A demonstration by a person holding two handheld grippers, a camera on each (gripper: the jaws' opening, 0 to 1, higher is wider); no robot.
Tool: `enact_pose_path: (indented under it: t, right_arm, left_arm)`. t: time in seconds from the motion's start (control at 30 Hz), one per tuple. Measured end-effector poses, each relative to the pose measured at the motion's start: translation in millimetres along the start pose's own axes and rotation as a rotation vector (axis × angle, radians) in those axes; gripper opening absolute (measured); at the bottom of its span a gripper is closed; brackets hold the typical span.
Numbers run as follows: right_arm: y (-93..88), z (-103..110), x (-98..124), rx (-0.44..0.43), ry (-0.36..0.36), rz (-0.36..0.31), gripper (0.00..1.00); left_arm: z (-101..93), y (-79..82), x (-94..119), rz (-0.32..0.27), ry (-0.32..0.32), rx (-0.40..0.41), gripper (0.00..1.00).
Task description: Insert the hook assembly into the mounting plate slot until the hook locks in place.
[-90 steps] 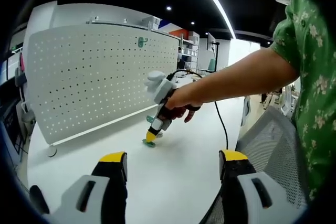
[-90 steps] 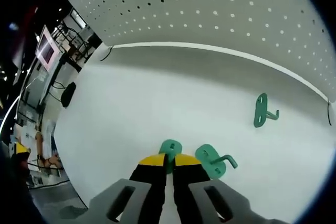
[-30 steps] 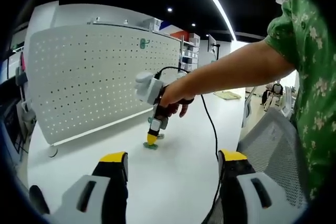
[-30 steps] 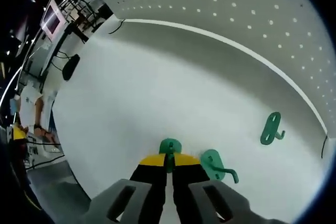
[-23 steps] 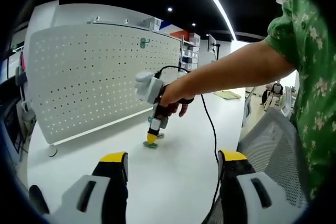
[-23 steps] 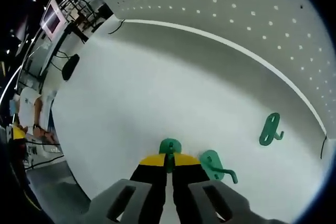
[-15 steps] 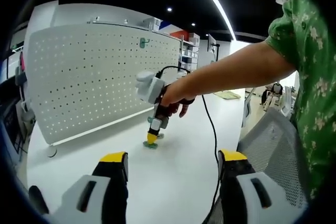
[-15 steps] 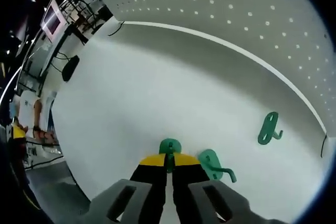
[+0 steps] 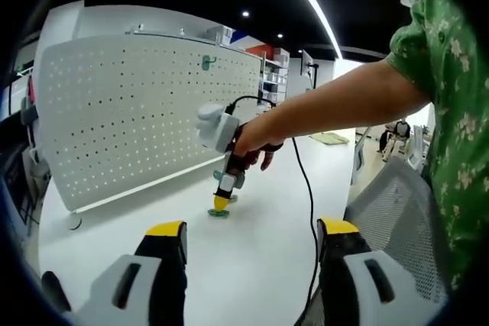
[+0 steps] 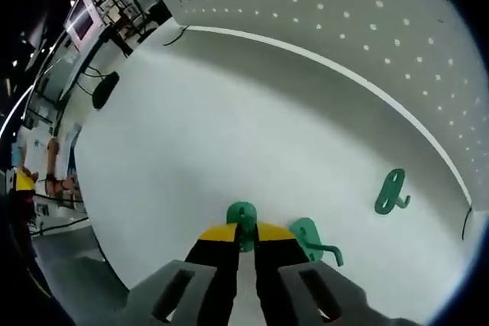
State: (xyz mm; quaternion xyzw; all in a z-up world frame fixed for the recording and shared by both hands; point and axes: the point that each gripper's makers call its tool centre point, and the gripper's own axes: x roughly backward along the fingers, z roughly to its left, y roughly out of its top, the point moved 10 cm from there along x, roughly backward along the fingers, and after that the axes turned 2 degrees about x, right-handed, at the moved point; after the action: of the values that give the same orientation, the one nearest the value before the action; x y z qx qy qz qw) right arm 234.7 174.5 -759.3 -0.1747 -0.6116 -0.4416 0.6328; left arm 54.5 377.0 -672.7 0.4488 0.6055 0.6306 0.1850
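A white pegboard (image 9: 145, 104) stands upright at the back of the white table (image 9: 252, 265), with one green hook (image 9: 206, 61) mounted near its top. My right gripper (image 10: 244, 233) is shut on a green hook (image 10: 243, 215) low over the table. From the left gripper view, that right gripper (image 9: 221, 201) points down with the green hook (image 9: 218, 212) at its tip. Two more green hooks lie loose: one (image 10: 309, 238) just right of the jaws, another (image 10: 390, 192) nearer the pegboard (image 10: 367, 13). My left gripper (image 9: 252, 228) is open and holds nothing, well back from the board.
A person's arm in a green floral sleeve (image 9: 428, 51) reaches in from the right. A black cable (image 9: 309, 188) hangs from the right gripper. A grey mesh chair back (image 9: 390, 204) stands at the lower right. The pegboard's foot (image 9: 74, 219) rests at the table's left.
The right gripper view has tilted slightly. The right gripper stays shut on the green hook at about the same spot. The left gripper has not moved.
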Motion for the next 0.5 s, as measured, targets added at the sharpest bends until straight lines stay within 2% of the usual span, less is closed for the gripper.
enact_pose_path:
  t: [0.3, 0.5]
  right_arm:
    - [-0.4, -1.3, -2.0, 0.010, 0.016, 0.021, 0.02]
    - [-1.6, -2.4, -0.9, -0.012, 0.024, 0.001, 0.01]
  left_arm:
    - [-0.5, 0.0, 0.7, -0.001, -0.001, 0.002, 0.71]
    - [-0.4, 0.4, 0.6, -0.003, -0.001, 0.003, 0.71]
